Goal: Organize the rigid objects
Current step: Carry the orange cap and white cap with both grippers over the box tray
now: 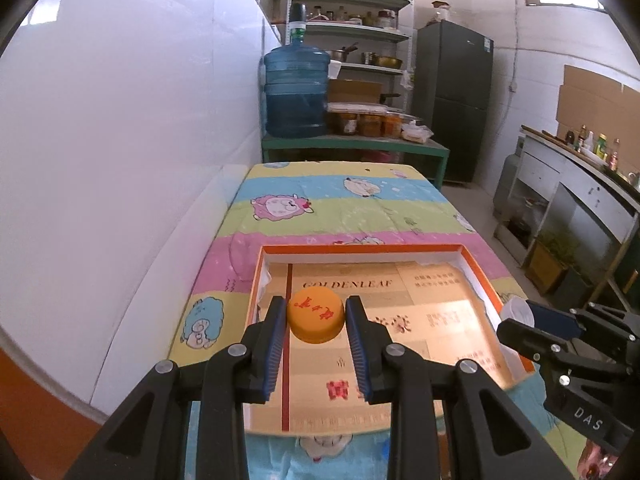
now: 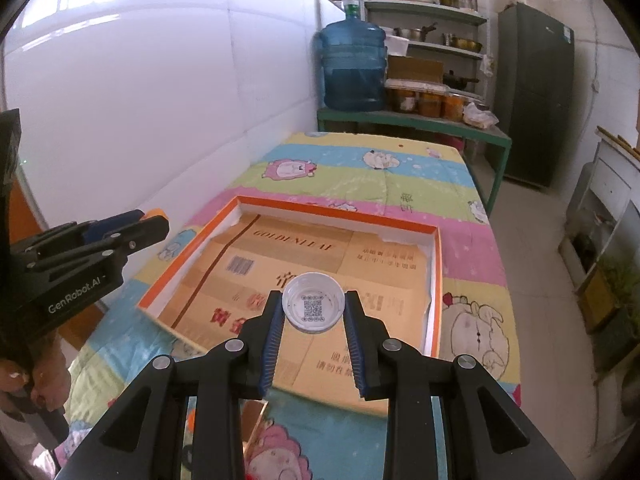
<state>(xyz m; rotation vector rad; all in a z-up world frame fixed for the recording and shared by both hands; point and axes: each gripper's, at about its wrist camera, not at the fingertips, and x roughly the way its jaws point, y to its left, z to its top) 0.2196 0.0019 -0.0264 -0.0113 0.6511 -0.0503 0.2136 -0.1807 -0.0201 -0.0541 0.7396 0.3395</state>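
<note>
My left gripper (image 1: pixel 316 316) is shut on an orange bottle cap (image 1: pixel 316 315) with red marks on its top, held above the left part of a shallow orange-rimmed box (image 1: pixel 360 247) lined with cardboard. My right gripper (image 2: pixel 313 307) is shut on a white bottle cap (image 2: pixel 313 307), its hollow side with a printed code facing the camera, held above the near middle of the same box (image 2: pixel 336 207). The right gripper also shows in the left wrist view (image 1: pixel 532 316) at the box's right rim. The left gripper shows in the right wrist view (image 2: pixel 132 228) at the box's left side.
The box lies on a table under a cartoon sheep cloth (image 1: pixel 360 204). A white wall (image 1: pixel 140 160) runs along the left. Behind the table stand a green bench with a blue water jug (image 1: pixel 295 92), jars and shelves. A dark fridge (image 1: pixel 454 100) stands at back right.
</note>
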